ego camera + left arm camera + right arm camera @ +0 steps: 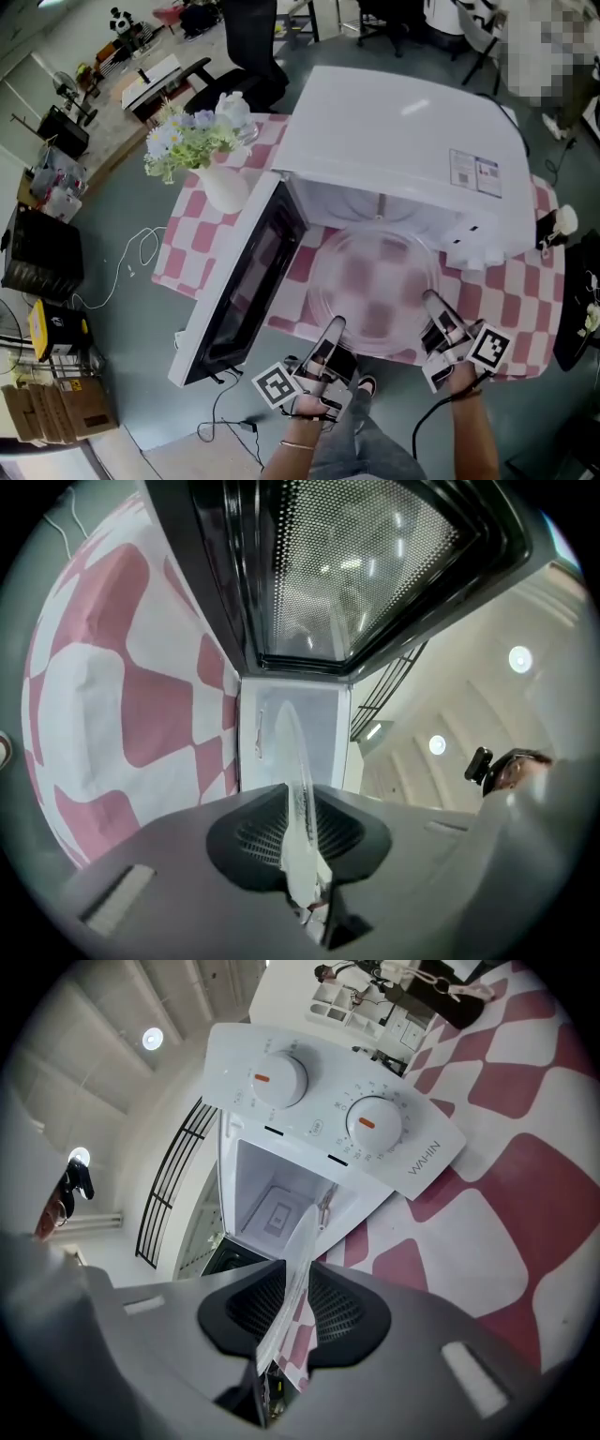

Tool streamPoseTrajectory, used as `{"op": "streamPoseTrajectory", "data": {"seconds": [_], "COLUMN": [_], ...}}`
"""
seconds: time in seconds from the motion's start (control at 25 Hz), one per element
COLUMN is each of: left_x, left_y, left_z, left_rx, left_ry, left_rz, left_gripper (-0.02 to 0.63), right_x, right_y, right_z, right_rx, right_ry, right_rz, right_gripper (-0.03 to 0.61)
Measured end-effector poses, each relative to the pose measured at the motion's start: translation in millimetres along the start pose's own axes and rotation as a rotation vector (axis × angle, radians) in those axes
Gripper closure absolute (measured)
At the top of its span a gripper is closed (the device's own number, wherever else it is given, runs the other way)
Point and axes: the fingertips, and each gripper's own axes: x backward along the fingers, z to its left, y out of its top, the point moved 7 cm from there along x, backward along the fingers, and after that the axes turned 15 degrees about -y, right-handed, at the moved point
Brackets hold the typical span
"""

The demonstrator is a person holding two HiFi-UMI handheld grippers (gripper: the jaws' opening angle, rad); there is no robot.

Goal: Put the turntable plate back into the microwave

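The left gripper (333,330) and the right gripper (433,302) are each clamped on the near rim of the glass turntable plate (375,281), one on either side. In each gripper view the rim passes edge-on between the black pads. The plate is held about level just in front of the white microwave (403,141), its far edge at the mouth of the open cavity (272,1204).

The microwave door (244,281) hangs wide open just beside the left gripper, its mesh window (356,555) facing that gripper's camera. Two control dials (279,1079) sit on the panel to the right of the cavity. A white vase of flowers (211,169) stands beyond the door at the table's left corner.

A pink-and-white checked tablecloth (525,300) covers the table. Around it, the grey floor (122,309) carries a loose white cable (141,248), cardboard boxes (56,408) and a black office chair (239,56).
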Motion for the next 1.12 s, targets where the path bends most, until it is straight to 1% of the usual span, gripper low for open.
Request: {"op": "streamPoseTrajectory", "data": {"seconds": [0.32, 0.6, 0.84, 1.12], "left_x": [-16, -39, -51, -59], "left_y": [10, 18, 22, 26], "left_z": [8, 20, 26, 30], "left_rx": [-0.005, -0.018, -0.03, -0.035], "left_ry": [-0.015, -0.027, -0.03, -0.031], "left_rz": [-0.037, -0.046, -0.04, -0.056], "left_gripper": [0.568, 0.566, 0.565, 0.565], "right_x": [-21, -38, -48, -49], "right_y": [16, 33, 43, 45], "right_z": [3, 1, -3, -1], "right_rx": [0.01, 0.003, 0.012, 0.035], "right_ry": [-0.014, -0.051, -0.063, -0.087], "right_rz": [-0.028, -0.096, -0.101, -0.109], "right_gripper": [0.498, 0.499, 0.499, 0.499]}}
